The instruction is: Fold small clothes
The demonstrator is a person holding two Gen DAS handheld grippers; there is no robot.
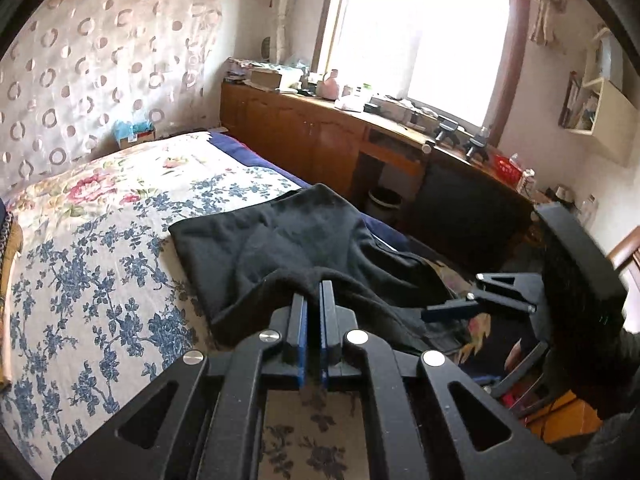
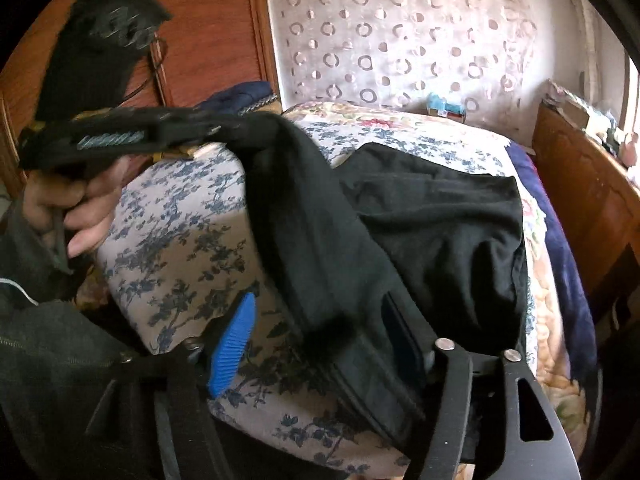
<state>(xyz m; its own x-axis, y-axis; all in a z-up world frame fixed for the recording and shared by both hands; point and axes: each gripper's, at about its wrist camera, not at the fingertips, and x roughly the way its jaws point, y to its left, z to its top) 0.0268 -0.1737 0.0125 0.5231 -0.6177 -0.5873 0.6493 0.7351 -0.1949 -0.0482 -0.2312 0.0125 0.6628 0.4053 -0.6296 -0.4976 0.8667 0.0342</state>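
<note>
Left gripper (image 1: 313, 294) clamped on garment (image 1: 280, 236) hem; right gripper (image 2: 320, 340) spread, cloth between, not pinched. Best carried far, edges matched.

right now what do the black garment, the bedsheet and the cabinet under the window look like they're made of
Black garment: soft matte knit, maybe fleece or cotton; fuzzy edge, limp folds.
Bedsheet: thin woven cloth, likely cotton, with a printed blue floral pattern, no sheen.
Cabinet: brown wood or wood veneer, slightly glossy, with worn spots.
</note>
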